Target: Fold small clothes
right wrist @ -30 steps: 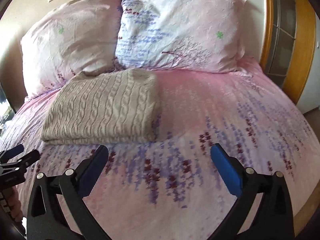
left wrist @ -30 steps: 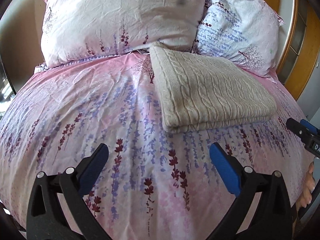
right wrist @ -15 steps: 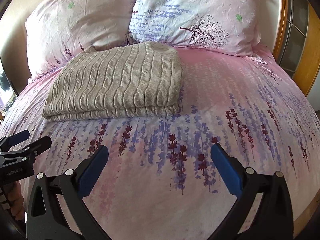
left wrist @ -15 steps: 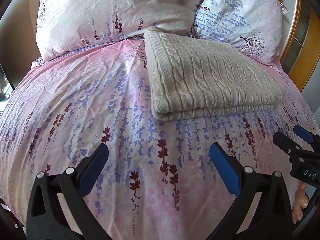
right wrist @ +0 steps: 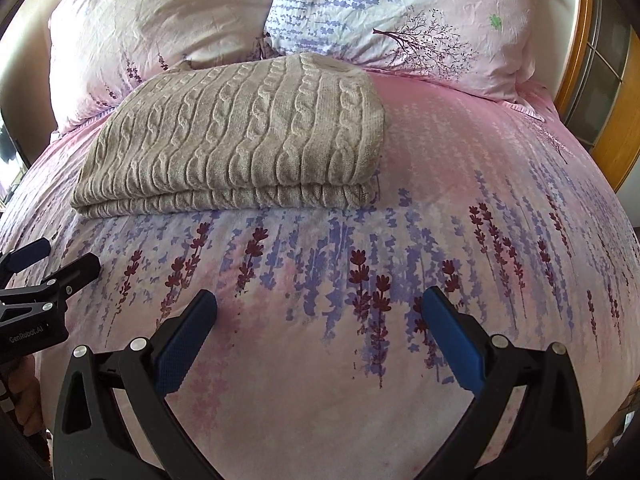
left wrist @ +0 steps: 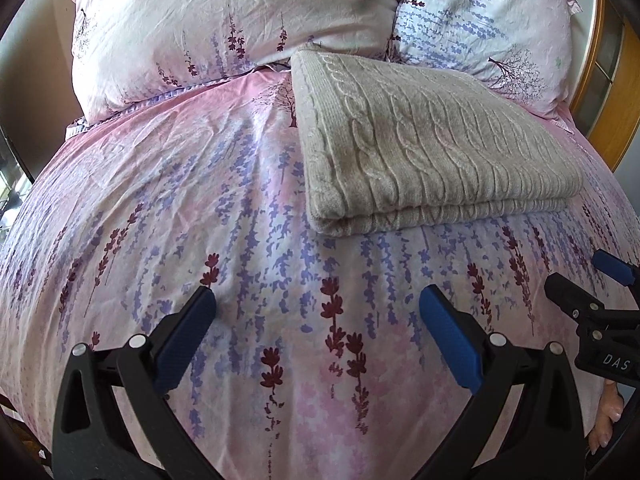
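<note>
A beige cable-knit sweater [left wrist: 424,148] lies folded in a flat rectangle on the pink floral bedspread [left wrist: 168,200], just before the pillows. It also shows in the right wrist view [right wrist: 248,140]. My left gripper [left wrist: 316,312] is open and empty, above the bedspread a short way in front of the sweater's near fold. My right gripper [right wrist: 318,316] is open and empty too, in front of the sweater's right end. Each gripper shows at the edge of the other's view: the right one [left wrist: 592,292] and the left one [right wrist: 44,268].
Two floral pillows [left wrist: 224,20] [left wrist: 488,24] lean against the headboard behind the sweater. A wooden bed frame [right wrist: 600,92] runs along the right side. The bedspread [right wrist: 500,200] is bare to the right of the sweater and in front of it.
Both grippers have moved forward toward the sweater, which now looks larger and closer. Both stay open. The sweater has not moved.
</note>
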The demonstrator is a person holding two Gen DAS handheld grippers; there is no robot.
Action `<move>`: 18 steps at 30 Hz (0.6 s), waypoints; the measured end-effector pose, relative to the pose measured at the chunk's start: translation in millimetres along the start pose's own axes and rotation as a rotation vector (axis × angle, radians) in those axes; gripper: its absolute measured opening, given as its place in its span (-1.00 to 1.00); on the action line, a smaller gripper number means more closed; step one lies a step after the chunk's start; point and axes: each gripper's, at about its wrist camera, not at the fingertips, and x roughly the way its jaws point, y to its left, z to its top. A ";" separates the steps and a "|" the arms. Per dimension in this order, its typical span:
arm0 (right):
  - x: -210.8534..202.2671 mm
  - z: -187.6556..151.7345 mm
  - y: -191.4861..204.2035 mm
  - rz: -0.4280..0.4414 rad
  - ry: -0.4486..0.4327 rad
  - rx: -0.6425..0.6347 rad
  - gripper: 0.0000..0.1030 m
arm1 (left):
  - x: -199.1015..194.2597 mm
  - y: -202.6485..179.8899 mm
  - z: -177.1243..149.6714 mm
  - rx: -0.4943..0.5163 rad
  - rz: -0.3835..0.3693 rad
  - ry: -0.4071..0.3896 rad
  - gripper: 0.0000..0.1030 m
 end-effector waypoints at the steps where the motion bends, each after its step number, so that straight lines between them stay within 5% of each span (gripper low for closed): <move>1: 0.2 -0.1 0.0 0.000 0.000 0.000 0.97 | 0.1 -0.4 0.2 -0.001 0.001 0.000 0.97; 18: 0.2 -0.2 0.3 -0.001 -0.001 0.002 0.97 | 0.4 -0.2 -0.1 -0.002 0.003 -0.001 0.97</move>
